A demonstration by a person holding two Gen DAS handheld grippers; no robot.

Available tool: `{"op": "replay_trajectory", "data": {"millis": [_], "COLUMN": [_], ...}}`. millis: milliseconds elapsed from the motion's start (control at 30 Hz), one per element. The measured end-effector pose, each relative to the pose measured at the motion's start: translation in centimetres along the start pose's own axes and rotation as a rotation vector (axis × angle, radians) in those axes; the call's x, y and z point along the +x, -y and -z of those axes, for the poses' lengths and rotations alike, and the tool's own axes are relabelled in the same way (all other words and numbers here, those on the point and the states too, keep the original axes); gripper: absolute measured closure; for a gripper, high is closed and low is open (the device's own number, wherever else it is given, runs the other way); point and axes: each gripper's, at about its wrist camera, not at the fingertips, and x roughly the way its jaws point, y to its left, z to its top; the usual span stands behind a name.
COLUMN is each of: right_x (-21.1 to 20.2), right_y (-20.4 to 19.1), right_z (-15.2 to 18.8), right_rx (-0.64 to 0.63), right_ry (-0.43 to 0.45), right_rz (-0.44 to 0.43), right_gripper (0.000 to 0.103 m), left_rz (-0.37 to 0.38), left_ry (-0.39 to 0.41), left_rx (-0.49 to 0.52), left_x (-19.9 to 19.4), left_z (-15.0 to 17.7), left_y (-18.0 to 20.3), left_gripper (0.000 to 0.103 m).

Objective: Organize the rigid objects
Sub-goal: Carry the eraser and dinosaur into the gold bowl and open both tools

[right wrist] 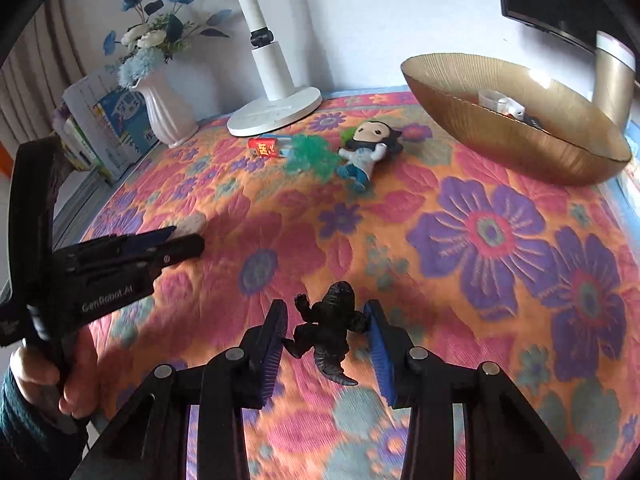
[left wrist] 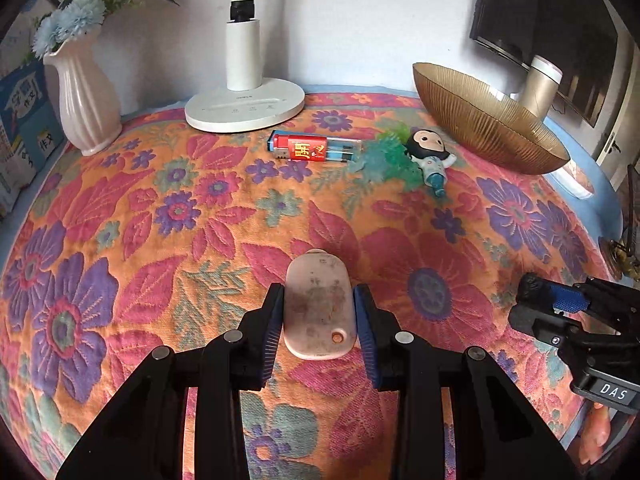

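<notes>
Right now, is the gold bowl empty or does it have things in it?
Not empty. The right wrist view shows small items inside the bowl, near its far rim: something white and something dark. What they are, I cannot tell.

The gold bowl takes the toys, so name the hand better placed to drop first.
Right, probably: the right gripper holds the black dinosaur nearer the gold bowl; the left gripper with the pink stone sits farther.

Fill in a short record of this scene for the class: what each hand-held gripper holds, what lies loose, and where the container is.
left hand-held gripper: shut on pink oval case
right hand-held gripper: shut on black dinosaur figure
loose on cloth: red lighter, green plastic plant, doll figure
container: gold bowl, far right, some items inside
</notes>
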Motion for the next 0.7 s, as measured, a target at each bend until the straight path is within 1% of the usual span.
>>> {"op": "replay_trajectory", "data": {"millis": [67, 167, 200, 233, 300, 400, 433, 467, 500, 533, 600, 700], "right_x": [-0.2, -0.2, -0.3, -0.3, -0.3, -0.1, -0.1, -0.1, -0.1, -0.1, -0.5, -1.9], "right_y": [0.4, 0.9, 1.0, 0.9, 0.7, -0.2, -0.4, -0.9, -1.2, -1.5, -1.7, -1.0], "right_z": [0.6, 1.2, 1.3, 1.4, 1.4, 1.7, 1.8, 1.9, 2.1, 2.2, 2.4, 2.0], "right_rx": [0.007, 0.03, 0.034, 0.038, 0.037, 0.017, 0.009, -0.009, -0.03, -0.054, -0.064, -0.034], "right_ry": [0.002, -0.002, 0.0, 0.0, 0.004, 0.019, 0.026, 0.033, 0.037, 0.04, 0.055, 0.079], "right_rz": [-0.005, -0.023, -0.035, -0.05, -0.042, 0.015, 0.035, 0.078, 0.122, 0.149, 0.152, 0.113], "right_gripper": [0.065, 0.064, 0.059, 0.052, 0.05, 0.05, 0.051, 0.055, 0.065, 0.065, 0.065, 0.065], "left_rz": [-0.061, -0.087, -0.086, -0.083, -0.075, -0.067, -0.067, -0.07, -0.074, -0.079, -0.089, -0.091], "left_ry": [0.008, 0.019, 0.022, 0.023, 0.019, 0.019, 0.019, 0.018, 0.019, 0.021, 0.027, 0.036], "left_rx": [0.066, 0.135, 0.145, 0.145, 0.129, 0.111, 0.112, 0.114, 0.117, 0.119, 0.121, 0.115], "left_x": [0.3, 0.2, 0.1, 0.0, 0.0, -0.1, 0.0, 0.0, 0.0, -0.1, -0.1, -0.5], "left_z": [0.3, 0.6, 0.7, 0.7, 0.7, 0.7, 0.7, 0.7, 0.7, 0.7, 0.7, 0.5], "left_y": [1.1, 2.3, 2.4, 2.3, 2.0, 1.8, 1.8, 1.8, 1.9, 2.0, 2.1, 2.3], "left_gripper": [0.071, 0.071, 0.071, 0.071, 0.071, 0.071, 0.071, 0.071, 0.071, 0.071, 0.071, 0.071]}}
